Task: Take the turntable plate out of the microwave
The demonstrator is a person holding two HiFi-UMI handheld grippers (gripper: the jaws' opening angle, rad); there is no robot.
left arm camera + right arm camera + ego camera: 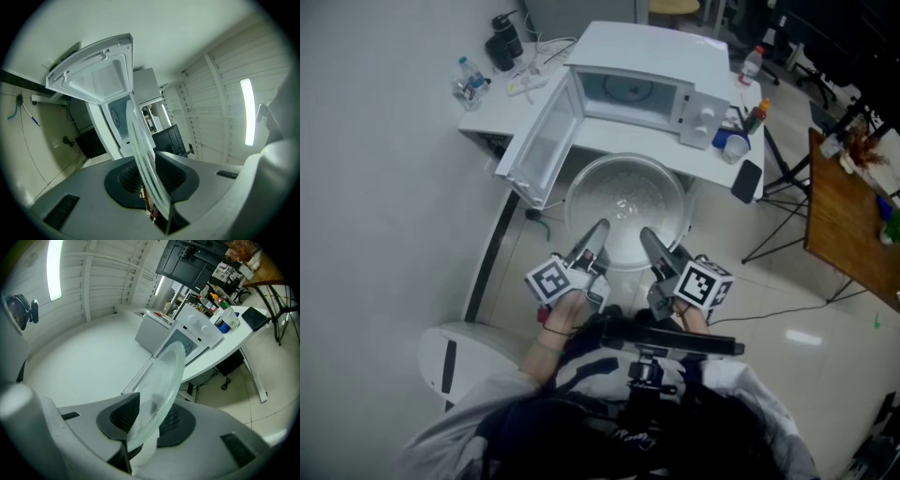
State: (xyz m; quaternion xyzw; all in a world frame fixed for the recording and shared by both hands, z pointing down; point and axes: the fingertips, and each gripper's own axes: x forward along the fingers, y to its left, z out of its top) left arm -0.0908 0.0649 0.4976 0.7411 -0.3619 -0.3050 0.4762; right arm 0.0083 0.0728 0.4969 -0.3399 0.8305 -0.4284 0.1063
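A clear glass turntable plate (625, 208) hangs in the air in front of the white microwave (649, 86), outside its cavity. My left gripper (598, 231) is shut on the plate's near-left rim and my right gripper (648, 238) is shut on its near-right rim. In the left gripper view the plate (143, 154) stands edge-on between the dark pads. In the right gripper view the plate (161, 385) rises between the pads toward the microwave (187, 336). The microwave door (540, 142) hangs wide open to the left.
The microwave sits on a white desk (727, 169) with cups, bottles and a phone at its right end. Water bottles (471, 81) and a dark flask stand at the back left. A wooden table (848, 220) is on the right. A white stool (455, 352) is near left.
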